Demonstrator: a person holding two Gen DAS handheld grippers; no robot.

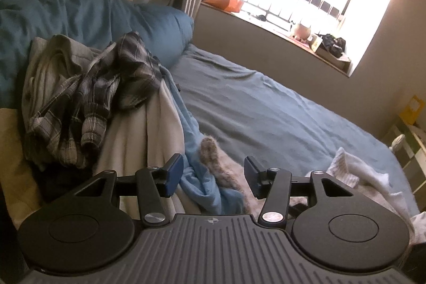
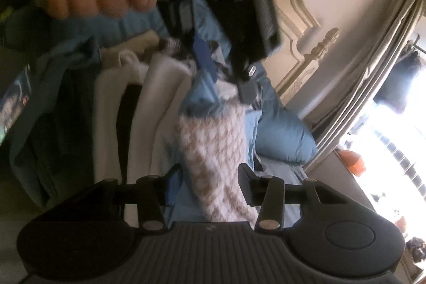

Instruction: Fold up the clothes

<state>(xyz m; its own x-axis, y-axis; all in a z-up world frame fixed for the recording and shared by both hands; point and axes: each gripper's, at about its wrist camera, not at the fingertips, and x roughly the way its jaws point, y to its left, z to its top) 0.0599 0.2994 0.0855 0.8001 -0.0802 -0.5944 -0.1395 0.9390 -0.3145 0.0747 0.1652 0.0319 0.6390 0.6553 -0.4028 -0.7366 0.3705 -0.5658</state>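
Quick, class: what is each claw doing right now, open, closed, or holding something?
Left claw: open, holding nothing, over the light blue garment.
Right claw: open around the patterned sock, not clamped.

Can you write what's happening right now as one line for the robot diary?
task: fold clothes | left gripper: open over blue cloth | right gripper: open around patterned sock | pile: unfolded on bed

Fuzzy knit sock (image 1: 213, 161); soft woven plaid shirt (image 1: 101, 95); matt cotton bedsheet (image 1: 266, 108)
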